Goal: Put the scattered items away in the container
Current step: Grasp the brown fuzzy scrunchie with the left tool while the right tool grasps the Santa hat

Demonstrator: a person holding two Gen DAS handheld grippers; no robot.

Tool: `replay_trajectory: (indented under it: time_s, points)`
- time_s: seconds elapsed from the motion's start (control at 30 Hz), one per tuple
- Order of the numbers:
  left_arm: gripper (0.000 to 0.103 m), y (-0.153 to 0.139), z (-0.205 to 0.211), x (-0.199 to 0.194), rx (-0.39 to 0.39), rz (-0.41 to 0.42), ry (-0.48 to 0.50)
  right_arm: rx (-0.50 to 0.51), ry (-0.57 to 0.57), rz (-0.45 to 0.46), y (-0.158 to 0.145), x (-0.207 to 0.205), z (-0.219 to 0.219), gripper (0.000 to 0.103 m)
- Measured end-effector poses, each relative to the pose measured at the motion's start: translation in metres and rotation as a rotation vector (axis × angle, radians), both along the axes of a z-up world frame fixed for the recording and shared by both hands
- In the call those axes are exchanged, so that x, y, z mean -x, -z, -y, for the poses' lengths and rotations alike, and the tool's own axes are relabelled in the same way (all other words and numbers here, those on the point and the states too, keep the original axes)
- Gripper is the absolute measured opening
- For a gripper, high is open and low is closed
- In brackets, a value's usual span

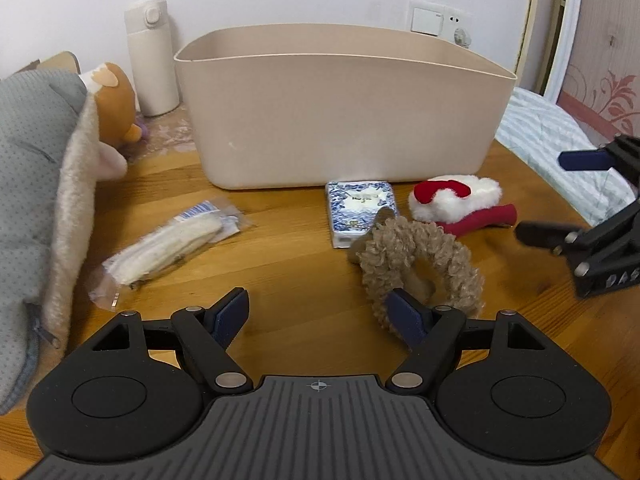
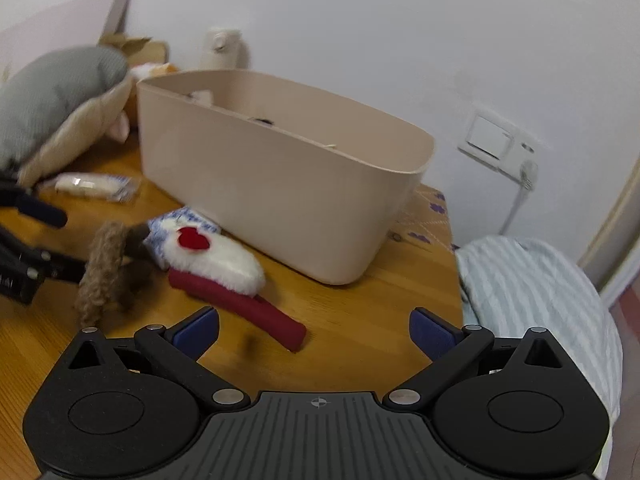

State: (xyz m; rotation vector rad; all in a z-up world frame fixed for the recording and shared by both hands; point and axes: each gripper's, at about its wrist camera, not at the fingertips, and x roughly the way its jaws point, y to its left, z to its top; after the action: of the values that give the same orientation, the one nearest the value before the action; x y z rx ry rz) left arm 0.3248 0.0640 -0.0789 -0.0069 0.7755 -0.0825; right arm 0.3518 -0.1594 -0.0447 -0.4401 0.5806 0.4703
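Note:
A beige plastic container stands at the back of the wooden table; it also shows in the right wrist view. In front of it lie a blue-and-white tissue pack, a white and red plush hair clip, a brown fuzzy scrunchie and a clear packet with a white item. My left gripper is open and empty, its right finger beside the scrunchie. My right gripper is open and empty, just short of the clip's red end.
A grey and beige plush cushion and a brown plush toy lie at the left. A cream bottle stands behind by the wall. A striped cloth lies off the table's right edge. A wall socket is behind the container.

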Motion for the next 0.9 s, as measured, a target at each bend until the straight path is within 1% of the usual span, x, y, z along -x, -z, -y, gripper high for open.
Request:
replay_trajectory:
  time_s: [0.13, 0.5, 0.77, 0.9]
  points:
    - [0.078, 0.001, 0.001, -0.003, 0.042, -0.002, 0.009, 0.028, -0.032, -0.008, 0.005, -0.006, -0.009, 0.103]
    - [0.078, -0.001, -0.001, -0.006, 0.118, 0.015, 0.015, 0.038, -0.053, -0.037, 0.014, -0.021, -0.018, 0.103]
    - [0.079, 0.007, 0.009, -0.017, 0.127, -0.004, 0.023, 0.045, -0.067, -0.051, 0.019, -0.028, -0.024, 0.103]
    - [0.079, 0.010, 0.014, -0.021, 0.109, 0.008, 0.020, 0.033, -0.068, -0.062, 0.020, -0.032, -0.025, 0.101]
